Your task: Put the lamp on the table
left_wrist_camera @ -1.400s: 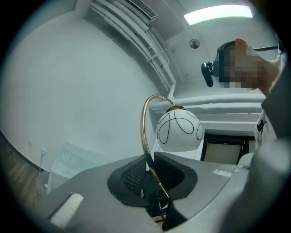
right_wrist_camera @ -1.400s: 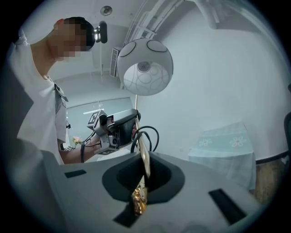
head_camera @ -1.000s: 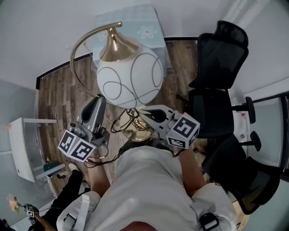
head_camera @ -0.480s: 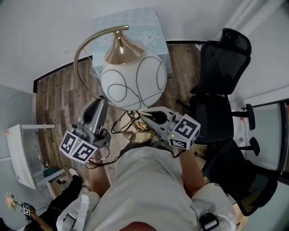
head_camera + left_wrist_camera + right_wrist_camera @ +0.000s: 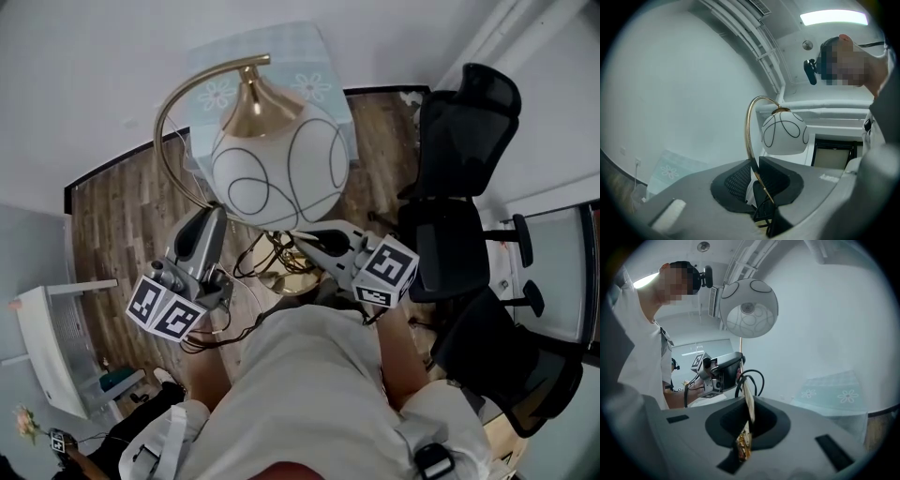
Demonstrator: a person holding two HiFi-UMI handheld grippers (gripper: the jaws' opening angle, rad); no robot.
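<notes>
The lamp is held off the floor between both grippers. Its white globe shade (image 5: 278, 169) with thin black loops hangs from a gold arched stem (image 5: 167, 112). My left gripper (image 5: 214, 212) is shut on that stem (image 5: 750, 136), which runs down between its jaws, left gripper (image 5: 757, 169). My right gripper (image 5: 302, 239) is shut on the thin edge of the gold base (image 5: 289, 278), seen edge-on in the right gripper view, right gripper (image 5: 749, 405). The pale blue table (image 5: 281, 42) with flower prints stands against the wall just beyond the shade.
Two black office chairs (image 5: 459, 122) (image 5: 511, 361) stand at the right. A white rack (image 5: 52, 347) is at the left on the wood floor (image 5: 112, 206). The lamp's black cable (image 5: 246, 261) loops below the shade. Another person's leg (image 5: 141, 412) shows at bottom left.
The lamp, still held by both grippers, has drifted slightly right and toward the table. The rack at the left has slid down the view. Both grips are unchanged.
</notes>
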